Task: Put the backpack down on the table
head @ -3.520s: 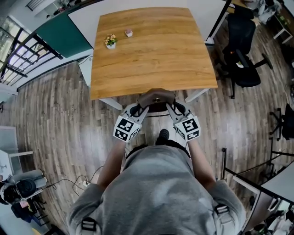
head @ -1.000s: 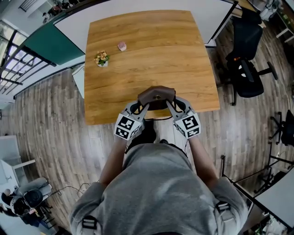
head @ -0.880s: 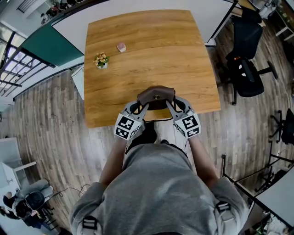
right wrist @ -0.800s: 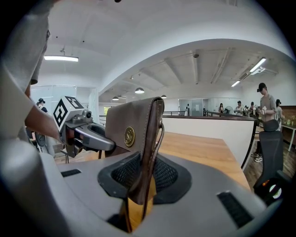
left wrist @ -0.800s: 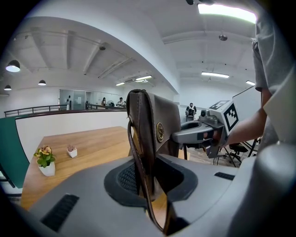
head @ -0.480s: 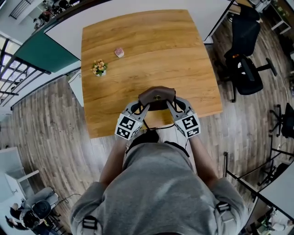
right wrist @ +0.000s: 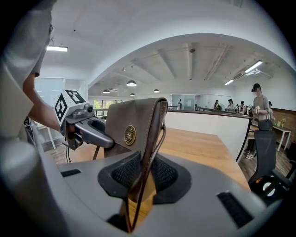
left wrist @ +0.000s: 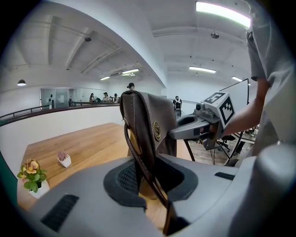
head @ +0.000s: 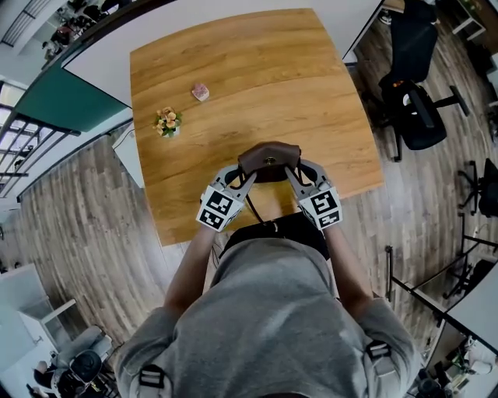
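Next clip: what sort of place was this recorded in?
Probably an open-plan office or lab: a wooden table on plank flooring, black swivel office chairs beside it, and strip lights on a high ceiling.

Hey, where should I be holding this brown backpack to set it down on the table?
Hold it by its two side edges, one tool coming in from each side. The backpack is upright and flat, so each thin edge fits between a pair of jaws. That is the grip it is in: the left tool and right tool are each shut on an edge, which likely keeps it level.
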`<action>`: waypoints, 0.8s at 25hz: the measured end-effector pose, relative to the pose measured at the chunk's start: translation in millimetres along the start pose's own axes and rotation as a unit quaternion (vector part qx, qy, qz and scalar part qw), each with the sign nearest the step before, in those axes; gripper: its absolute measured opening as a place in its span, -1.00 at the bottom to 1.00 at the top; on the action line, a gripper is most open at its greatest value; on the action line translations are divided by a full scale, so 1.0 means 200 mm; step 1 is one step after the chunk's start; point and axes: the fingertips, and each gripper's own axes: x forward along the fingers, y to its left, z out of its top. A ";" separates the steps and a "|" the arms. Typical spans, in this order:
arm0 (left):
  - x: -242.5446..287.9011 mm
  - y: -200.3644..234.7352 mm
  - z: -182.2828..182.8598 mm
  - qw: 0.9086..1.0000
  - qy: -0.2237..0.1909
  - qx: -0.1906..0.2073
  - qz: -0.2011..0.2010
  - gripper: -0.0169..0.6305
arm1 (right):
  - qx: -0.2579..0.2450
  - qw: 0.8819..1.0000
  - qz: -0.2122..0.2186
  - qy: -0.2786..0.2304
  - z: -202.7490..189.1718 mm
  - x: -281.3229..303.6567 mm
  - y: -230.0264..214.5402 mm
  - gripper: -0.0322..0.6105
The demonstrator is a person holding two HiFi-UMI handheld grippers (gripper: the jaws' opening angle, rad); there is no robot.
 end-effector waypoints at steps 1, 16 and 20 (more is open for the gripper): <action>0.01 0.01 -0.01 1.000 0.003 -0.002 -0.001 -0.71 | -0.001 1.000 -0.001 0.003 -0.01 0.02 -0.01 -0.65; 0.13 0.15 -0.12 0.999 0.034 0.016 0.010 -0.68 | -0.017 0.999 0.028 0.032 -0.08 0.21 -0.07 -0.65; 0.20 0.17 -0.15 0.999 0.041 0.023 0.013 -0.67 | -0.017 0.999 0.029 0.038 -0.12 0.25 -0.11 -0.65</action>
